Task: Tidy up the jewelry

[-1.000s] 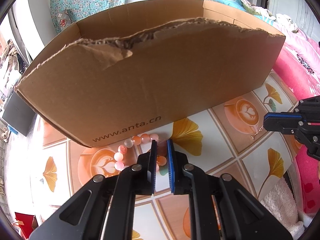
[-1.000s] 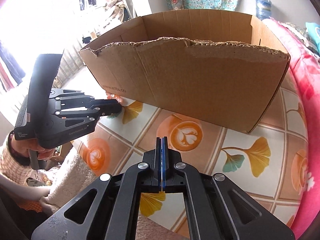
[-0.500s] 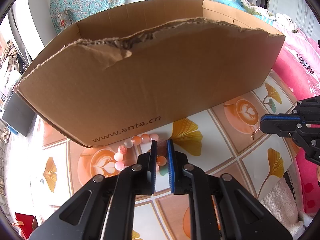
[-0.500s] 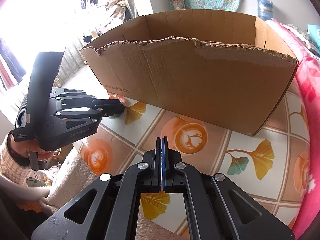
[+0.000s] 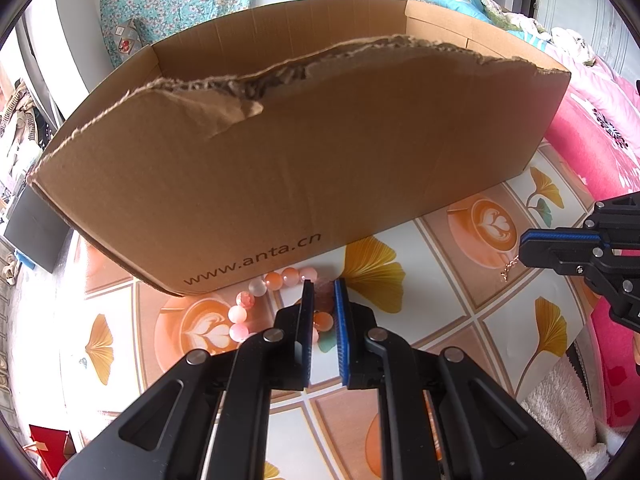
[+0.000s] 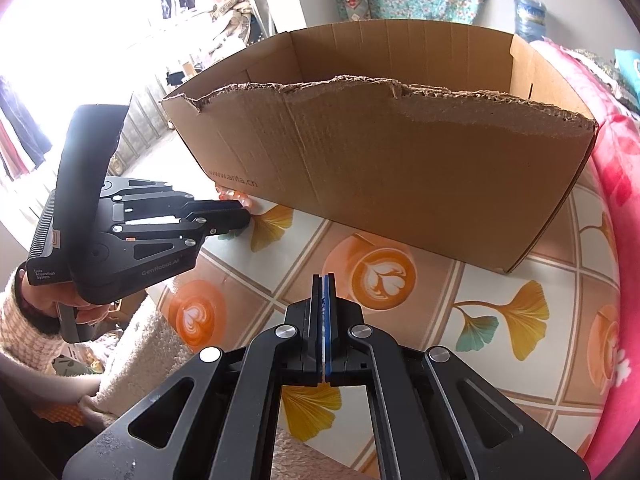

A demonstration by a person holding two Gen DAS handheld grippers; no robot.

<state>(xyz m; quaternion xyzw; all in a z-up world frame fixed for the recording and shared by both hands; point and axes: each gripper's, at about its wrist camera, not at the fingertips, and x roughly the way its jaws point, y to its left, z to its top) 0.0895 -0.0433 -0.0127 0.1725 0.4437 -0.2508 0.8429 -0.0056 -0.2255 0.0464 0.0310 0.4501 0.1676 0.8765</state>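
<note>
From the left wrist view, the left hand-held gripper (image 5: 323,285) has its jaws drawn close on one bead of the pink and orange bead bracelet (image 5: 256,298), which lies on the patterned surface (image 5: 448,292) right against the foot of the cardboard box (image 5: 280,168). The grip looks narrow, on a single round bead, so lifting straight up and slowly should keep it from squirting out; the rest of the string will trail, and it needs to clear the torn front wall before going in. At the right edge the right hand-held gripper (image 5: 524,244) shows its jaws together, with a thin gold chain (image 5: 507,270) dangling from the tip.

From the right wrist view, the right hand-held gripper (image 6: 323,280) is fully closed; the chain itself cannot be made out between the pads here. It hangs above the surface (image 6: 472,312), short of the box (image 6: 400,168). The left hand-held gripper (image 6: 244,216) sits at the box's lower left corner, tip among the beads (image 6: 230,194). Carrying one piece over the wall at a time would probably avoid tangling.
</note>
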